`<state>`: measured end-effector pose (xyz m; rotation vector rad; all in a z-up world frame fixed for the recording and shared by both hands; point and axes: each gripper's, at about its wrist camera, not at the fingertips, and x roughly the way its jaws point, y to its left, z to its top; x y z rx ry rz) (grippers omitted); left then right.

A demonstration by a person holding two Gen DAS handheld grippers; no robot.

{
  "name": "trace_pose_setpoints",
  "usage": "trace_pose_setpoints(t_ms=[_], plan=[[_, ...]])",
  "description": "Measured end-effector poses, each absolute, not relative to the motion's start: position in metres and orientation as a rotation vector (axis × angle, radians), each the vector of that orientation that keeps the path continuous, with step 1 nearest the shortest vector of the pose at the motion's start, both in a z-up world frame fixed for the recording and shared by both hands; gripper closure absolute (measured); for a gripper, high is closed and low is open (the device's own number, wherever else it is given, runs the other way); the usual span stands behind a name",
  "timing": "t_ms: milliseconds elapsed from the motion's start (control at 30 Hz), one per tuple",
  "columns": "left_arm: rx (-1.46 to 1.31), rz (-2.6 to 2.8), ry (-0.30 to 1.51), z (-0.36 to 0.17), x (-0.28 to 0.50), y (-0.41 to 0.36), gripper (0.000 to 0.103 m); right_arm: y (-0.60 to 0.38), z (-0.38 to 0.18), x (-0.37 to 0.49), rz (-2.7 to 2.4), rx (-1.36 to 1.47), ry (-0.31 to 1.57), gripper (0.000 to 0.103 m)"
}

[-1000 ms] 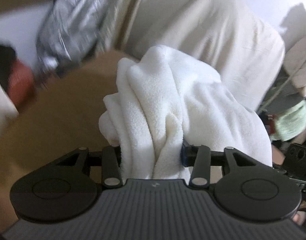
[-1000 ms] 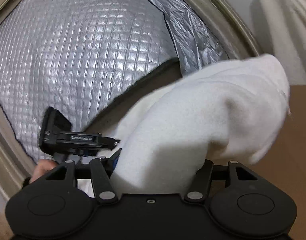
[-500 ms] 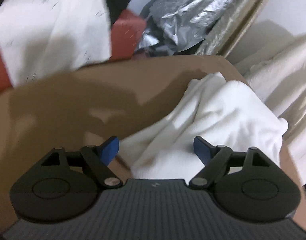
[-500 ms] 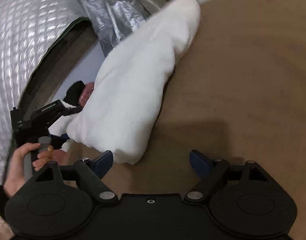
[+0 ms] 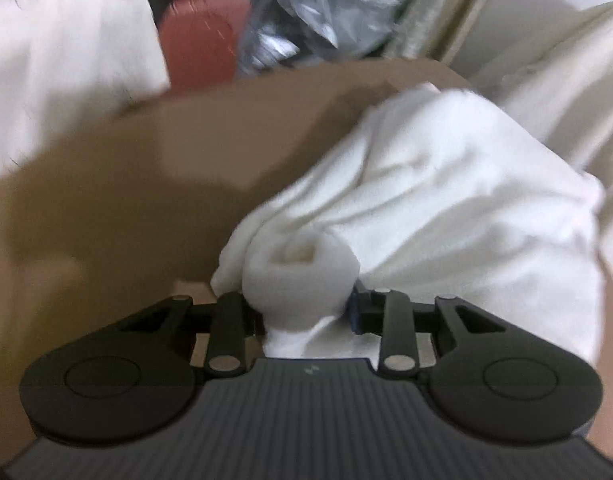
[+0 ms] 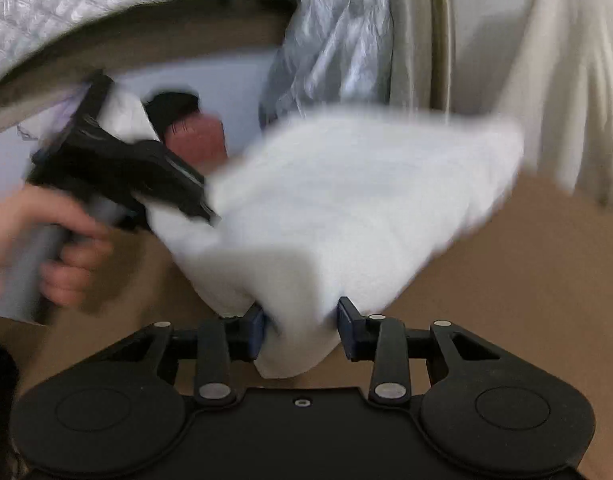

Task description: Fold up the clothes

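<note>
Both grippers, left gripper (image 5: 306,312) and right gripper (image 6: 300,330), pinch bunched edges of the soft, floppy white fleece garment (image 5: 446,200) above the counter (image 5: 146,200).

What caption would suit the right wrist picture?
Right gripper and left gripper both pinch a white fleece garment above a brown table.

Both wrist views look forward along their tongs, close and low over the brown worktop (image 5: 118,184); they share the white cloth (image 6: 358,200) and silver sheeting (image 5: 306,12).
</note>
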<state>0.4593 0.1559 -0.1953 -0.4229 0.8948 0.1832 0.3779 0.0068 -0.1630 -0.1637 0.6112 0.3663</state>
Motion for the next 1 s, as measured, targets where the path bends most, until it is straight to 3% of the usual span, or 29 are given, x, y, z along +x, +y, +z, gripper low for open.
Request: trace_pose_setpoints(t_ms=[100, 167, 267, 400, 500, 600, 700, 733, 767, 867, 1000], plan=[[-0.410, 0.225, 0.876, -0.190, 0.451, 0.148, 0.066, 0.019, -0.179, 0.366, 0.338, -0.311, 0.668, 0.068], [-0.354, 0.269, 0.837, -0.178, 0.438, 0.141, 0.046, 0.000, -0.189, 0.367, 0.332, -0.227, 0.731, 0.072], [-0.159, 0.360, 0.762, -0.153, 0.413, 0.125, 0.031, -0.032, -0.186, 0.355, 0.285, -0.147, 0.762, 0.072], [-0.147, 0.270, 0.821, -0.139, 0.403, 0.117, 0.030, -0.064, -0.178, 0.333, 0.219, -0.135, 0.760, 0.071], [-0.264, 0.268, 0.856, -0.131, 0.383, 0.116, 0.030, -0.071, -0.166, 0.306, 0.249, -0.121, 0.746, 0.065], [-0.252, 0.225, 0.890, -0.118, 0.348, 0.094, 0.030, -0.070, -0.151, 0.291, 0.253, -0.179, 0.690, 0.050], [-0.189, 0.178, 0.857, -0.096, 0.301, 0.071, 0.029, -0.073, -0.124, 0.270, 0.283, -0.203, 0.660, 0.048], [-0.169, 0.174, 0.842, -0.089, 0.286, 0.064, 0.023, -0.075, -0.115, 0.263, 0.298, -0.197, 0.650, 0.047], [-0.148, 0.170, 0.828, -0.083, 0.271, 0.057, 0.017, -0.077, -0.107, 0.256, 0.305, -0.196, 0.644, 0.044], [-0.087, 0.159, 0.786, -0.064, 0.226, 0.035, 0.016, -0.076, -0.086, 0.237, 0.286, -0.215, 0.618, 0.026], [-0.052, 0.172, 0.779, -0.062, 0.180, 0.012, 0.016, -0.083, -0.069, 0.214, 0.249, -0.192, 0.621, 0.026]])
